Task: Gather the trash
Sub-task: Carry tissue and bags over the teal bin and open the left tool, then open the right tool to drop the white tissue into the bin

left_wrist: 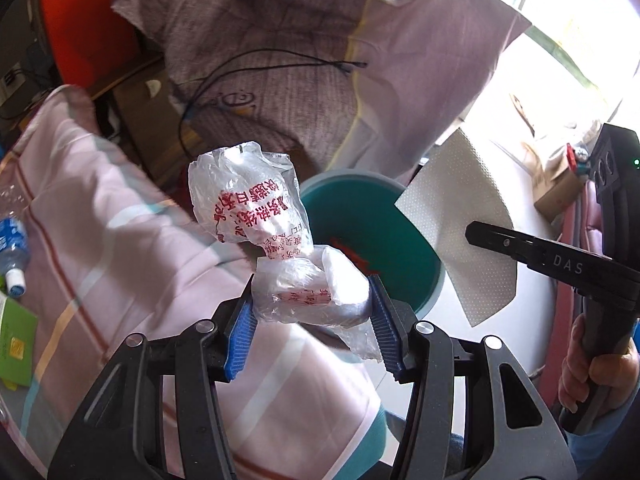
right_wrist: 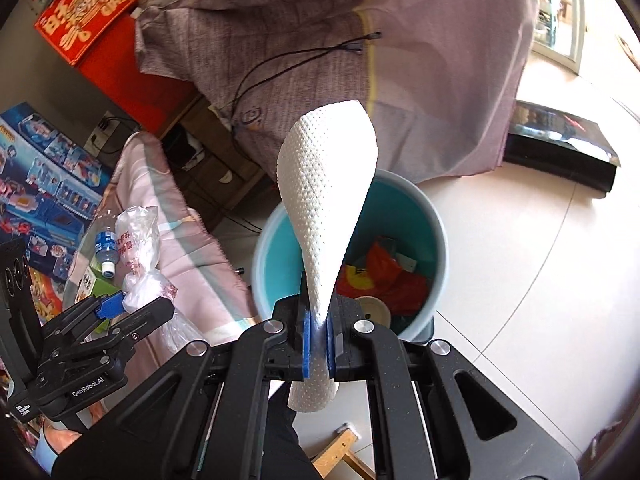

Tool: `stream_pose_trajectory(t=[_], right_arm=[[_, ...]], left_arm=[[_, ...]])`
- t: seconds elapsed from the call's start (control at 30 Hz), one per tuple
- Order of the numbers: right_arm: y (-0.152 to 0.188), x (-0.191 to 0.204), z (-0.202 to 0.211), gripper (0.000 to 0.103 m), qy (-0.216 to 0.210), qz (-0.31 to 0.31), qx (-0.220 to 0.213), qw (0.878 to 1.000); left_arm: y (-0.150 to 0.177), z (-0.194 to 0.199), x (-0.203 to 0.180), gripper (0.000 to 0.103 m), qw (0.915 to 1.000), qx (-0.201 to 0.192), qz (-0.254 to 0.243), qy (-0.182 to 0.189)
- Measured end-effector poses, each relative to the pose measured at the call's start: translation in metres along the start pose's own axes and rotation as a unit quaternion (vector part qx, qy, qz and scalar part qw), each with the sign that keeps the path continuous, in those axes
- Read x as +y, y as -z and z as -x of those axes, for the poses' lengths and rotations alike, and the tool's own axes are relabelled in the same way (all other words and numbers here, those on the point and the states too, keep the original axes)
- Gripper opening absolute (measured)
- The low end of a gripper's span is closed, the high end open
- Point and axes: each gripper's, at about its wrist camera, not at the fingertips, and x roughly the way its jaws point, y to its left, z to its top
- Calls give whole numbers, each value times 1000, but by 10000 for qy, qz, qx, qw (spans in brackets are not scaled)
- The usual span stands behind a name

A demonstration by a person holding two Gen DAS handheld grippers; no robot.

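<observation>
Step in hand: carry-to-bin, both pieces of trash already picked up and brought near the teal bin, which stood on the floor just off the edge of the pink striped bedding. Left claw stood about half open but clamped: its blue pads pressed on the lower knot of a crumpled clear plastic bag with red print, the rest of the bag sticking up above the claw. In the left wrist view the bag hung over the near rim of the bin, part still over the bedding edge. Right claw was shut tight on a white dotted paper towel, pinched low so the sheet stood up in a curl and a short tail hung below. In the right wrist view the towel sat over the bin's near rim, red wrapper scraps already inside. Likely next: shift both claws a bit farther over the bin mouth, then part the jaws and drop the 2 items. Risk as judged: the bag could cling to the pads or fall on the bedding side. A water bottle still lay on the bedding.
</observation>
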Motion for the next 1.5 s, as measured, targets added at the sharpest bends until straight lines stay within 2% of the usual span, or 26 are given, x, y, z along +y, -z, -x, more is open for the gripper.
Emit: stream_pose_trajectory(t=[0.37, 0.43, 0.6, 0.77, 1.03, 1.13, 1.2, 1.23, 1.27, 1.4, 1.5], right_arm=[[-13, -24, -7, 6, 205, -164, 170, 9995], [-15, -28, -8, 6, 243, -187, 190, 9993], [-19, -33, -15, 6, 330, -218, 272, 9988], [-21, -30, -24, 6, 303, -206, 350, 9987], [-22, -19, -35, 6, 230, -93, 445, 9987], [-22, -12, -41, 10, 178, -22, 529, 9984], [-22, -8, -44, 20, 181, -2, 553, 9983], [-21, -6, -45, 32, 183, 19, 561, 9983], [-20, -5, -45, 39, 188, 25, 560, 9983], [-19, -2, -44, 42, 185, 18, 555, 9983], [-18, 0, -41, 54, 193, -38, 536, 9984]], left_arm=[[-18, -49, -23, 55, 9988, 350, -218, 245], [-19, -60, -25, 64, 9984, 434, -239, 272], [-23, -83, -25, 74, 9977, 611, -192, 223], [-21, -81, -19, 91, 9980, 600, -149, 138], [-16, -71, -8, 93, 9982, 591, -54, 50], [-13, -66, -3, 94, 9980, 625, 10, 56], [-10, -62, 0, 94, 9981, 611, 58, 57], [-9, -60, 2, 94, 9982, 597, 84, 53], [-8, -57, 5, 94, 9982, 585, 117, 50], [-1, -49, 13, 94, 9982, 561, 229, 47], [3, -44, 17, 95, 9980, 559, 279, 32]])
